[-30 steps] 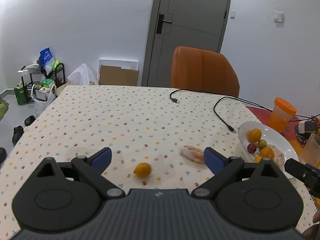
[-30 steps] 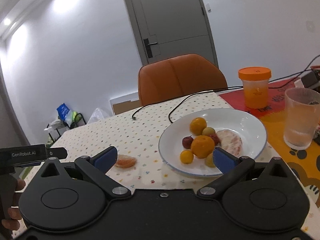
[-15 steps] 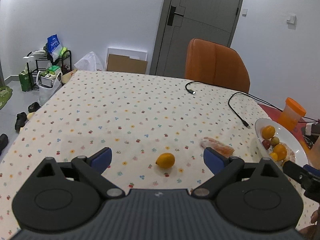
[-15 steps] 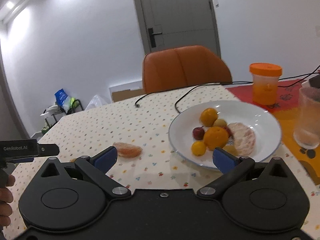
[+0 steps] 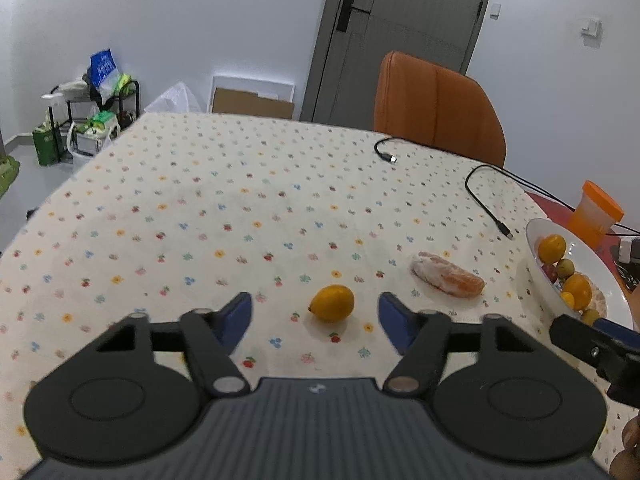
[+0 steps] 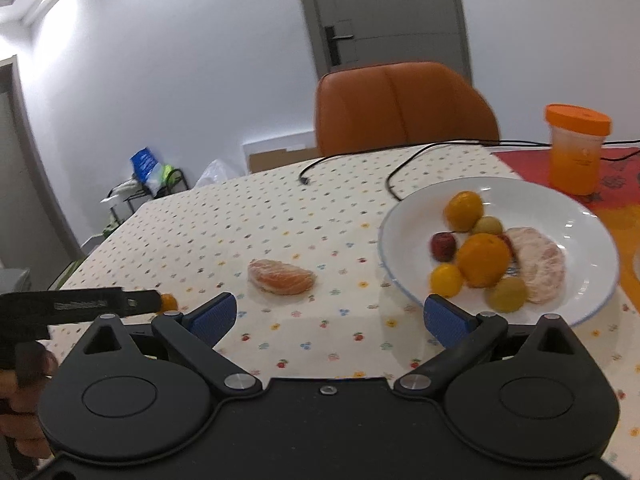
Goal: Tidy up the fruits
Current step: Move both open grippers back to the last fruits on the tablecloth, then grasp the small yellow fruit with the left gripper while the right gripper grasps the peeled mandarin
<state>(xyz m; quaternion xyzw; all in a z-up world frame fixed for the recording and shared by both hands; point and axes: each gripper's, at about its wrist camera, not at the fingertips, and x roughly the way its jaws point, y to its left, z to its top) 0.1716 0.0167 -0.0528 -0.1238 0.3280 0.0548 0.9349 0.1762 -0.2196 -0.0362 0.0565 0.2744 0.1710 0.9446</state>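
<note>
Most fruit sits on white plate; small yellow citrus & peeled segment remain on tablecloth. Left gripper jaws wide, framing citrus, w/o touching; right gripper wide, empty.

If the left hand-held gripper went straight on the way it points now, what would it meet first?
Most likely the small yellow citrus fruit, which lies on the tablecloth between the open fingers of the left hand-held gripper, just ahead. Depth is uncertain in the fisheye view.
</note>
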